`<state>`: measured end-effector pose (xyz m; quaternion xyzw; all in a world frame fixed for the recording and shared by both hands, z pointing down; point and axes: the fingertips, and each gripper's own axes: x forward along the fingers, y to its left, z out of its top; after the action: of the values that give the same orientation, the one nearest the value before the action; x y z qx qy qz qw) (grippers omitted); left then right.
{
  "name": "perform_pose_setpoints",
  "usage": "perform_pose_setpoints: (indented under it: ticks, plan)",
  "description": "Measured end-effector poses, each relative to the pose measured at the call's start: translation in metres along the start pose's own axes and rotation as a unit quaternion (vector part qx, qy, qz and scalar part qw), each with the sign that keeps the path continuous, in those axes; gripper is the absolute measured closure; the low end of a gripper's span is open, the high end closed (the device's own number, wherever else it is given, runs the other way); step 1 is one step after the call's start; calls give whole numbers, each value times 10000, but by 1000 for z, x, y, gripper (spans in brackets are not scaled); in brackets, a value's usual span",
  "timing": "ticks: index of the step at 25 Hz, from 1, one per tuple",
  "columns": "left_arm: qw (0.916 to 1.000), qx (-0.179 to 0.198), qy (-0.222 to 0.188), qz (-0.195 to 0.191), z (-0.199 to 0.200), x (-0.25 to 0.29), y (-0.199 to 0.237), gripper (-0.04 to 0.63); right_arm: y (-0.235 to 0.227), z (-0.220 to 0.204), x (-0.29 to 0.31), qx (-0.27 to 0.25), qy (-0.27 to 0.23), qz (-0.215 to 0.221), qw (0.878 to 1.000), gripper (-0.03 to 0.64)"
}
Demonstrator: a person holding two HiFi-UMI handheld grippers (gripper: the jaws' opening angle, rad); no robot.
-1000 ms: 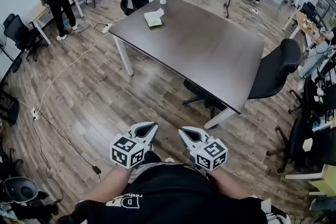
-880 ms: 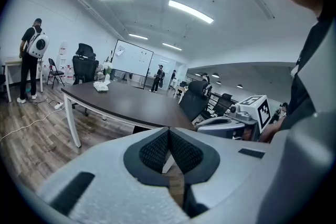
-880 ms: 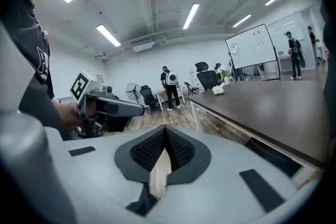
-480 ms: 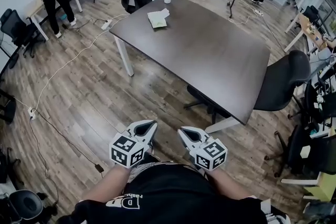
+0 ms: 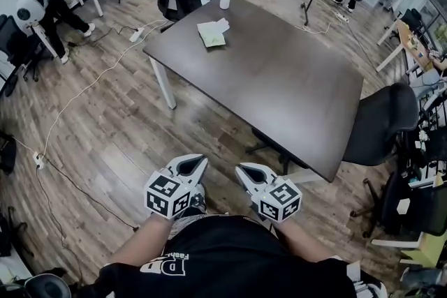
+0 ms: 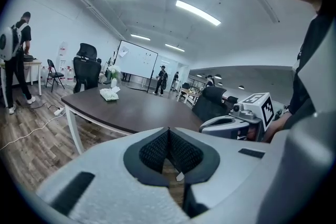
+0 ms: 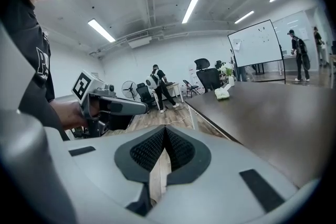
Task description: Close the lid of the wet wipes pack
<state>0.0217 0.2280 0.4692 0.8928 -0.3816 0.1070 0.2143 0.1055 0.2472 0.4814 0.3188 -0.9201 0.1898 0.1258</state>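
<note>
We hold the left gripper (image 5: 196,162) and right gripper (image 5: 242,169) short of the table (image 5: 279,80), each with jaws pressed together, empty; the wet wipes pack (image 5: 211,34) lies at the table's far end.

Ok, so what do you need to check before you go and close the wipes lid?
1. Wet wipes pack lies on the table: ok.
2. Lid open or shut: cannot tell, too small.
3. Left hand-held gripper empty, jaws together: ok.
4. Right hand-held gripper empty, jaws together: ok.
5. Pack within reach: not ok, it lies at the table's far end.
6. Vase stands apart from the pack: ok.
</note>
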Motion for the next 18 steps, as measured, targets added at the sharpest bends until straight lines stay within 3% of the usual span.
perform_pose_setpoints:
  ticks: [18]
  plan:
    - [9991,106,141,-389,44,28,123,578,-37,53,110,108,17,-443,9990,612]
